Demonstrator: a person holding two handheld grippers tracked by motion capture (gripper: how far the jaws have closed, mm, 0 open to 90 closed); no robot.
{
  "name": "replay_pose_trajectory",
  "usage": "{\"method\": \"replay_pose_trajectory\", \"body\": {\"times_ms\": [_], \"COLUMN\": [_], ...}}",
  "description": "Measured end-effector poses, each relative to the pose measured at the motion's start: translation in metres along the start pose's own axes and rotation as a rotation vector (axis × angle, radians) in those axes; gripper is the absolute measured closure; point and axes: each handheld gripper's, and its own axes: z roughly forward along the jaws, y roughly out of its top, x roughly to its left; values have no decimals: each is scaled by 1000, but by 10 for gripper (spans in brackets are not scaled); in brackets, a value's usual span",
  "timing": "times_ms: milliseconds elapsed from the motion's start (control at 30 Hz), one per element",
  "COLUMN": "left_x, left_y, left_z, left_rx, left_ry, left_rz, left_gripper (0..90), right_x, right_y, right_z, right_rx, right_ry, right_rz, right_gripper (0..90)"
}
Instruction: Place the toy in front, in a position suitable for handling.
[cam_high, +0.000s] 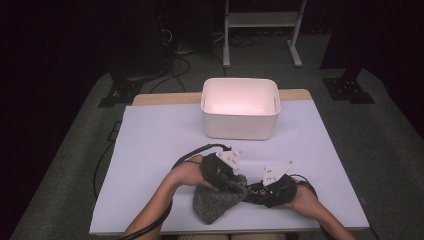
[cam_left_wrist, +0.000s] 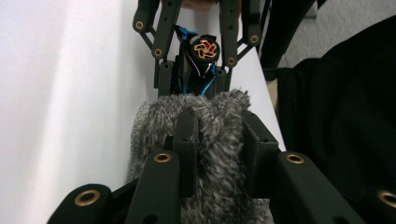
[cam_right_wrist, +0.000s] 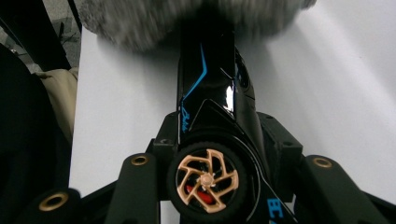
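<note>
A grey fuzzy fabric piece (cam_high: 216, 204) lies on the white sheet near the table's front edge. My left gripper (cam_high: 234, 181) is shut on its upper edge, and in the left gripper view the pile (cam_left_wrist: 215, 144) bulges between the two jaws of that gripper (cam_left_wrist: 219, 125). My right gripper (cam_high: 254, 192) is shut on a black toy car (cam_right_wrist: 210, 93) with blue lines and a gold-spoked wheel (cam_right_wrist: 207, 180). The car's far end meets the grey fabric (cam_right_wrist: 187, 18), and whether it is inside is hidden. From the left gripper's side the car (cam_left_wrist: 196, 70) sits just beyond the fabric.
A white plastic bin (cam_high: 240, 125) stands open at the back middle of the table. The white sheet (cam_high: 150, 150) covers the tabletop. A cable (cam_high: 192, 152) loops from the left gripper. Dark clothing (cam_left_wrist: 336, 116) lies off the table's front edge.
</note>
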Motion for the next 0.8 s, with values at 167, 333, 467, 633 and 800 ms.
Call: {"method": "replay_pose_trajectory", "body": {"times_ms": [167,333,467,633,800], "left_x": [0,-2,-4,-4,-2], "left_y": [-12,-32,-50,-67,-74], "left_z": [-7,-20,-24,-19,-9], "left_rx": [-38,-62,-42,-36,-16], "left_ry": [7,27,50,42,35], "left_rz": [-27,-68,-112,-148,-164], "left_gripper": [703,699,692,690,683], "right_x": [-1,-1,-1,-1,-1], "right_y": [0,0,1,2,2], "right_z": [0,0,0,0,0], "right_rx": [-1,2,12,14,15], "right_ry": [1,4,4,6,7], "right_rz": [-3,0,-3,3,4], "right_gripper": [558,558,558,558,558]}}
